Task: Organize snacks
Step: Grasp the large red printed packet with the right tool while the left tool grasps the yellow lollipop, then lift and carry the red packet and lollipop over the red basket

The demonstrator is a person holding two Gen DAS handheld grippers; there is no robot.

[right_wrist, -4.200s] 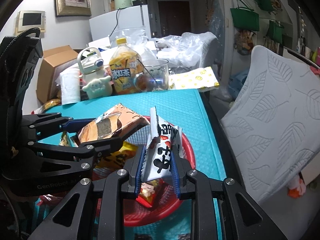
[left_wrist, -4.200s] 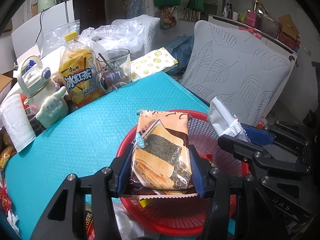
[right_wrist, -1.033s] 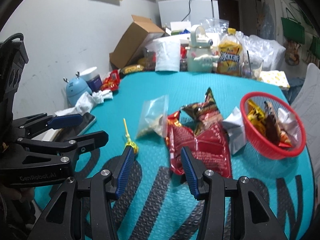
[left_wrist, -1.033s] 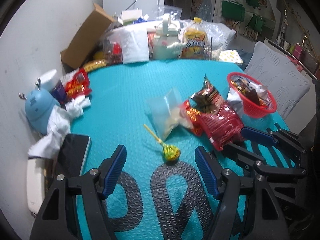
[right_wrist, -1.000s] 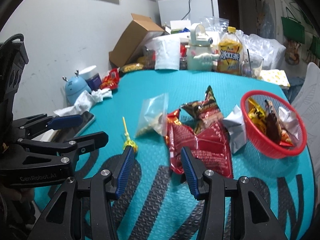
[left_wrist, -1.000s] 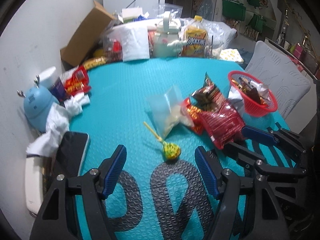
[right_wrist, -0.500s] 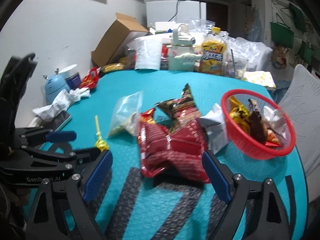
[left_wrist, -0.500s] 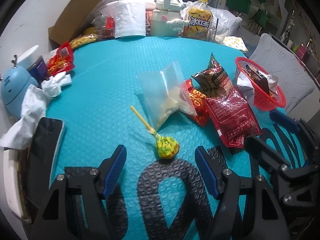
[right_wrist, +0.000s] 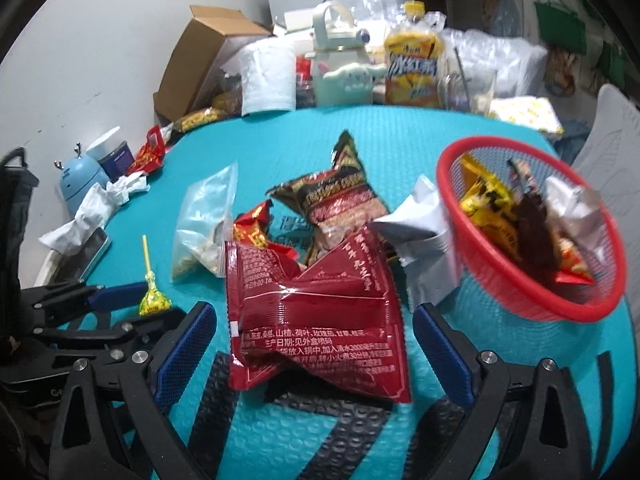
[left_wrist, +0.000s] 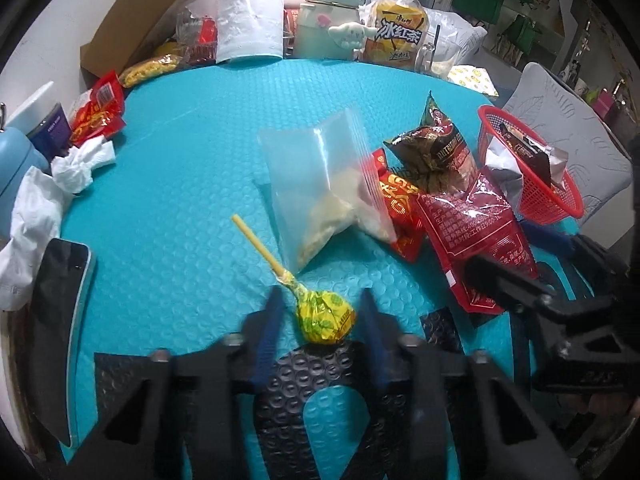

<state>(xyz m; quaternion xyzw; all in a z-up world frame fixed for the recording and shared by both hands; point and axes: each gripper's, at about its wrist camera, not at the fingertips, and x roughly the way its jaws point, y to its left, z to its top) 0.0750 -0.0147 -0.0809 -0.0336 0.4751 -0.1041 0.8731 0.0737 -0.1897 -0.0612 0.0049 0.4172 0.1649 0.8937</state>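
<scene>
Two hand-held grippers worked low over the counter (left_wrist: 168, 184), which wore a teal bubble-textured mat. Your left hand-held gripper (left_wrist: 322, 314) had just been closing; its blurred blue pads flanked the yellow-wrapped head of the lollipop (left_wrist: 325, 316), and you had it nipped or very nearly so, the stick slanting away up and to the left. Your right hand-held gripper (right_wrist: 314, 344) had just been opening and stood spread wide, one pad on each side of the big dark red snack packet (right_wrist: 320, 316), neither pad touching it. Just past the lollipop lay a clear zip bag (left_wrist: 328, 192) with pale crumbs in its lower corner, its edge overlapping a small red and gold packet (left_wrist: 400, 208). Behind those sat a brown foil packet (right_wrist: 340, 192) and a silver pouch (right_wrist: 424, 248), the pouch leaning against the red mesh basket (right_wrist: 536, 300), which already held several snacks. At the far edge stood a tissue roll (left_wrist: 248, 24), a pale jug (left_wrist: 328, 20) and a yellow iced tea bottle (left_wrist: 400, 32).
</scene>
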